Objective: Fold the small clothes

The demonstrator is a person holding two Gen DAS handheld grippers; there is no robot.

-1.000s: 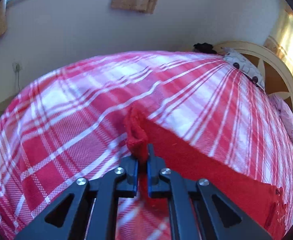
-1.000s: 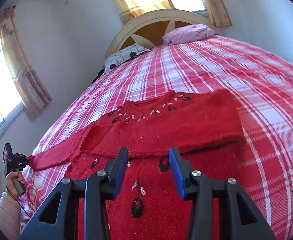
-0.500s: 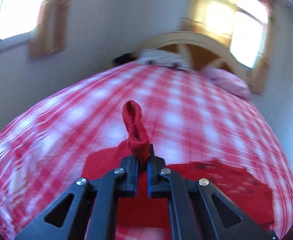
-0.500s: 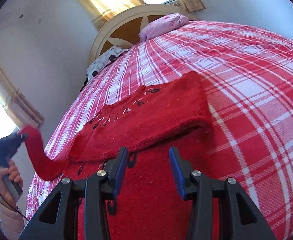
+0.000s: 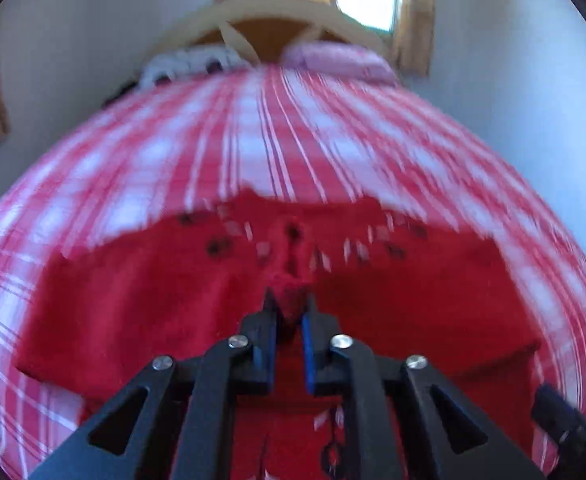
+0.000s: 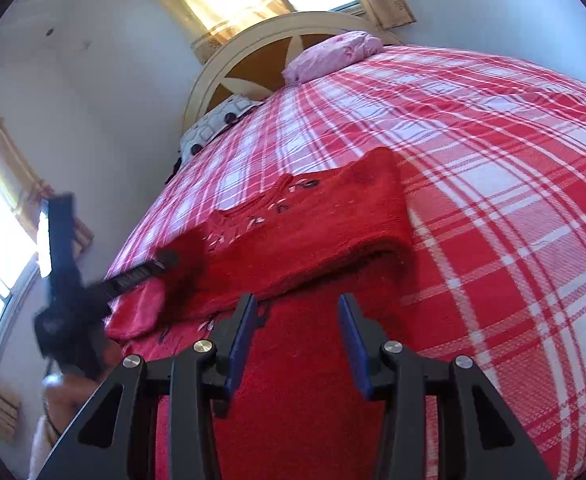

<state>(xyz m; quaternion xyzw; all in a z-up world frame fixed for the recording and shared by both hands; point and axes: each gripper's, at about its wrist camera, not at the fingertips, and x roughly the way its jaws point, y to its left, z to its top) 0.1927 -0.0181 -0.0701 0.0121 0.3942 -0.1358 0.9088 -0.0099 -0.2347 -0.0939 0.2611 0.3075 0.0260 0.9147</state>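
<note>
A red sweater [image 6: 305,236] is spread on the plaid bed [image 6: 493,160], its cuff [image 5: 291,292] between the left gripper's [image 5: 289,312] jaws, which have just been opening. The right gripper's [image 6: 297,332] jaws are held apart, empty, above the hem; pillows [image 6: 333,54] are seen by the headboard [image 6: 261,60].

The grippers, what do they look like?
Both grippers, left and right, are black frames with triangle holes, shiny silver screws, and blue pads inside two fingers. The person holding them wears a pale sleeve, seen low in the right view.
</note>
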